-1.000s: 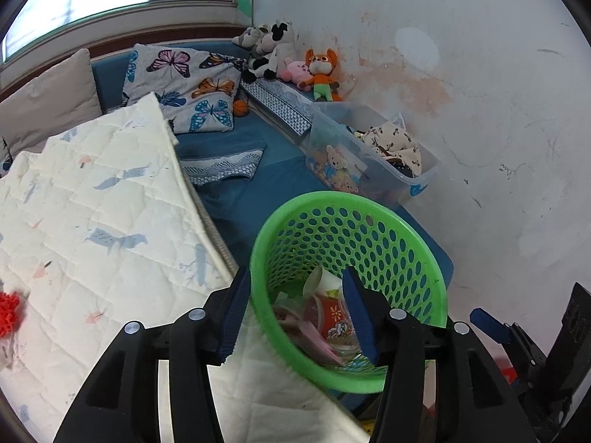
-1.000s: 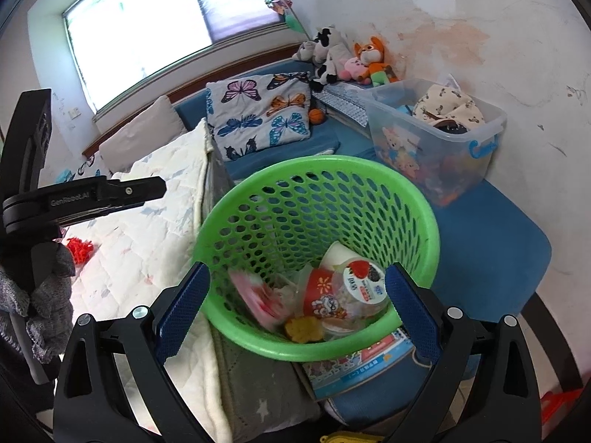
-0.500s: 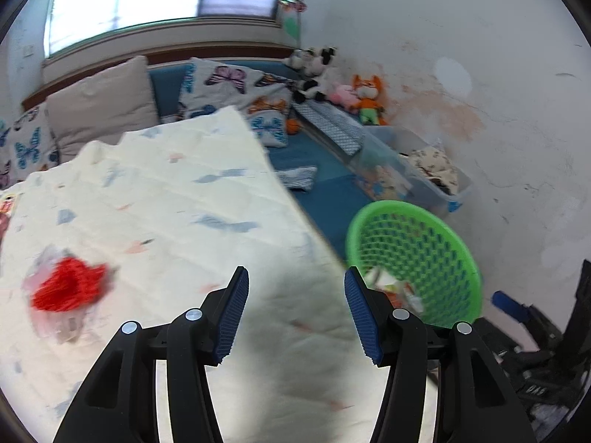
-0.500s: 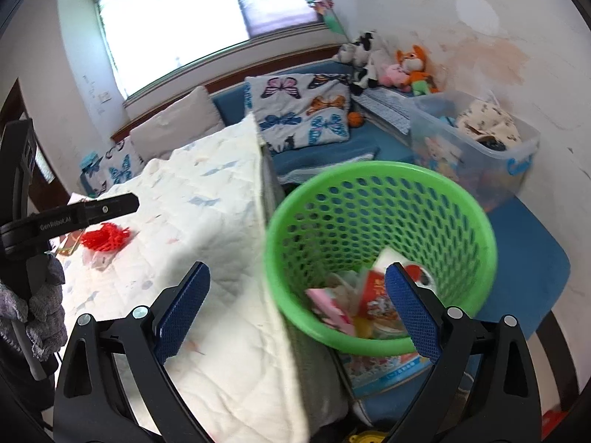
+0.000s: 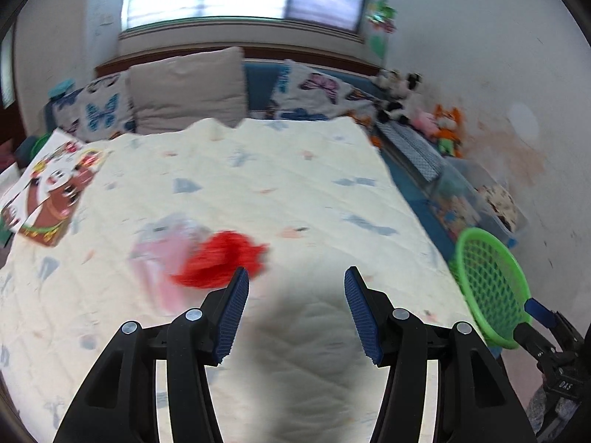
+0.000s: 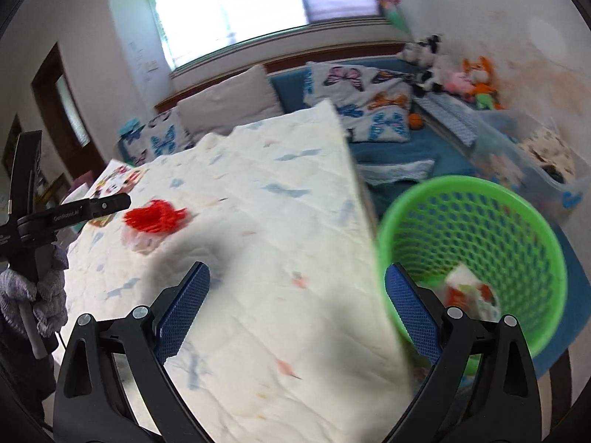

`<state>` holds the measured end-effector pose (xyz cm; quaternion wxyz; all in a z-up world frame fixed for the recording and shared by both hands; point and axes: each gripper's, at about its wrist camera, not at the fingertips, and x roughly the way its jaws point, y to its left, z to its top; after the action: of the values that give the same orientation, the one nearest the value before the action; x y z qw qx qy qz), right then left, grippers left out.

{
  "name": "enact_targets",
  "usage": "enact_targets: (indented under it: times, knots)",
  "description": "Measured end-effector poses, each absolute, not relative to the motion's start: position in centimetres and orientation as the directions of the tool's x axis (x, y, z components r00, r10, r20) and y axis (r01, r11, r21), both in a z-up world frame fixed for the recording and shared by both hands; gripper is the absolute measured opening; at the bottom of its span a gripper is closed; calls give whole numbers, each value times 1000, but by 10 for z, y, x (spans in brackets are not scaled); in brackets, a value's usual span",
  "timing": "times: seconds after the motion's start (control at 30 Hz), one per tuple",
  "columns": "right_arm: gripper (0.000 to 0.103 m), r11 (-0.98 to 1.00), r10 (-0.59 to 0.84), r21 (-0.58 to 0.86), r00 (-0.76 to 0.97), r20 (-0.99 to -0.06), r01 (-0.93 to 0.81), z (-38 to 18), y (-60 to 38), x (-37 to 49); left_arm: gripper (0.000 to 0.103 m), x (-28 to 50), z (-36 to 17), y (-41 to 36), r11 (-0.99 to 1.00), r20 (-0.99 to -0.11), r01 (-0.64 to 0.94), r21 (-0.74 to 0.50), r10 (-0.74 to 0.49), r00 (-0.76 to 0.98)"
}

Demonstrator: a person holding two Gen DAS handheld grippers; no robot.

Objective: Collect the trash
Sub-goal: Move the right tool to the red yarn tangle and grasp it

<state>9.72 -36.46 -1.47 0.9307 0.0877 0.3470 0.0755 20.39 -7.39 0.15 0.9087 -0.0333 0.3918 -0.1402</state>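
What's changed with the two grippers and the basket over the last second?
The left gripper has swung away from the green basket and out over the quilt, toward the red scrap. The right gripper has shifted left too, so the basket now sits to its right. Nothing was grasped or released: both remain open and empty, and the trash stays in the basket.

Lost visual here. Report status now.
Left gripper open, empty. Right gripper open, empty. Red scrap on quilt, nothing blocking. Green basket at bedside.
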Motion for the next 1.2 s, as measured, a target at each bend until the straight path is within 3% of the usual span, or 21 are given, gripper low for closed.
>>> enact_targets:
  times: [0.47, 0.57, 0.83, 1.2]
  knots:
    - [91, 929, 369, 259, 683, -631, -263, -2, -260, 169, 53, 211, 9, 36, 983, -699, 35, -182, -154, 698]
    - [86, 914, 405, 295, 648, -644, -278, -5, -243, 189, 53, 213, 8, 49, 983, -701, 13, -185, -141, 700]
    - [79, 886, 463, 374, 577, -673, -274, -19, -203, 240, 53, 222, -2, 74, 978, -716, -34, -206, -127, 686]
    - [77, 885, 464, 406, 515, -721, -229, -47, -171, 284, 52, 235, -18, 90, 971, -735, -51, -234, -142, 663]
